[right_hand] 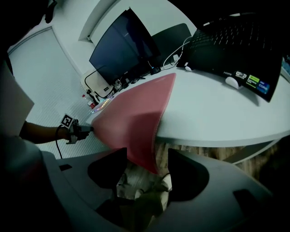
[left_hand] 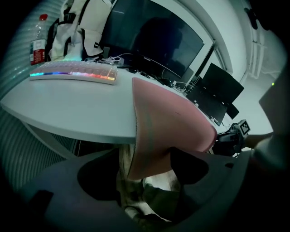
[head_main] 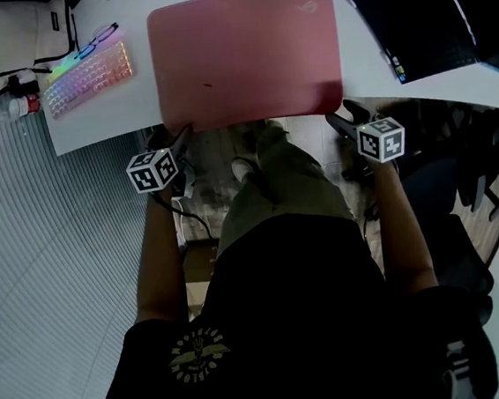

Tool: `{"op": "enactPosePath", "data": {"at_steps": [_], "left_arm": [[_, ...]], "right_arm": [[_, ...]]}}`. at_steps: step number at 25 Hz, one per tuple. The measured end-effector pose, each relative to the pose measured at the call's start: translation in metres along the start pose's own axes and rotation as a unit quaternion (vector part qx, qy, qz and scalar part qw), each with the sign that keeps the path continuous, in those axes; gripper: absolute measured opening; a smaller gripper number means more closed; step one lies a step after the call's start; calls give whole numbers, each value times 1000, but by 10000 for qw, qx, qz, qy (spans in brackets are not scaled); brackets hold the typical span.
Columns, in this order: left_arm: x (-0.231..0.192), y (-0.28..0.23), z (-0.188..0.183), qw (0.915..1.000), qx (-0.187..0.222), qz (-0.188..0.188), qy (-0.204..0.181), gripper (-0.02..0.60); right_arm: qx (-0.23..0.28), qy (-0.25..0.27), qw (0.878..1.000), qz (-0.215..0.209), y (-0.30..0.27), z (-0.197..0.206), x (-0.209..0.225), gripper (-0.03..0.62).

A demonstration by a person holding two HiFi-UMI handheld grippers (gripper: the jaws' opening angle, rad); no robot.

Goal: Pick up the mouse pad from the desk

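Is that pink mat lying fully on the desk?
No. The pink rectangular mouse pad lies spread flat, but its near edge overhangs the white desk.

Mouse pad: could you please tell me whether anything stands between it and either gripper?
Nothing visible: the mouse pad overhangs the desk, its near corners between the open jaws of left gripper and right gripper.

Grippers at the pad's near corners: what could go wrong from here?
1. The left gripper and right gripper stand open around the drooping near edge of the mouse pad; closing on too little, they may lose it.
2. The limp pad overhangs the desk; an uneven lift could let it sag or slide off.
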State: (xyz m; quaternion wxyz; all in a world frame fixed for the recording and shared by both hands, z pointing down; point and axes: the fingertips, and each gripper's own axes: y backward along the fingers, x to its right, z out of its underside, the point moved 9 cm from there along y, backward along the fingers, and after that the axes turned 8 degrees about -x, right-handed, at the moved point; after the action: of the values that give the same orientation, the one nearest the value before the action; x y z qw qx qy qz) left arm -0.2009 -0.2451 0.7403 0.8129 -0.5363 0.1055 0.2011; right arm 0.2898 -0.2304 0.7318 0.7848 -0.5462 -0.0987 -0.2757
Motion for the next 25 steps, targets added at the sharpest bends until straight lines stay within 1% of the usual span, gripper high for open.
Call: {"op": "enactPosePath", "data": {"at_steps": [4,8,11,13,14,15,16,17,18,19,20,21,23,25], "left_arm": [[-4,-12,-6,9997,-105,213,-19,339],[-9,-16,-10,9983,-278,474,-189,337],[-6,-20,-10,9948,-465,850,-320,336],[-1,-24,-10,9905,-654,1088,-525,333],[2,-24,-10,9888,-725,1150,-619,311],[4,-24,-10,9877,-762,1191,-670,292],[5,-22,-10,9873,-768,1209,-679,265],[5,-20,-10,9878,-762,1192,-656,240],[5,-17,-9,9887,-764,1135,-607,215],[5,-13,-8,9899,-775,1059,-545,167],[5,-10,-7,9908,-785,987,-491,123],[7,-7,-7,9915,-784,931,-456,95],[11,-1,-6,9927,-752,839,-424,64],[15,5,-6,9942,-718,697,-406,55]], "right_arm": [[-152,26,9998,-126,-14,-4,9,267],[-377,174,9985,-370,-31,-9,1,267],[-487,319,9969,-535,-41,-13,-7,265],[-545,450,9963,-494,-43,-15,-10,262],[-564,528,9961,-431,-42,-16,-11,218],[-569,575,9959,-392,-39,-16,-11,137],[-565,569,9960,-404,-36,-15,-11,94],[-561,527,9960,-454,-33,-15,-12,65],[-568,493,9959,-497,-30,-15,-14,47],[-586,501,9958,-500,-27,-16,-17,37],[-609,549,9956,-457,-24,-17,-21,30],[-633,605,9954,-382,-20,-18,-25,26],[-685,641,9954,-194,-12,-21,-31,20],[-724,606,9955,-17,-5,-26,-37,18]]}}
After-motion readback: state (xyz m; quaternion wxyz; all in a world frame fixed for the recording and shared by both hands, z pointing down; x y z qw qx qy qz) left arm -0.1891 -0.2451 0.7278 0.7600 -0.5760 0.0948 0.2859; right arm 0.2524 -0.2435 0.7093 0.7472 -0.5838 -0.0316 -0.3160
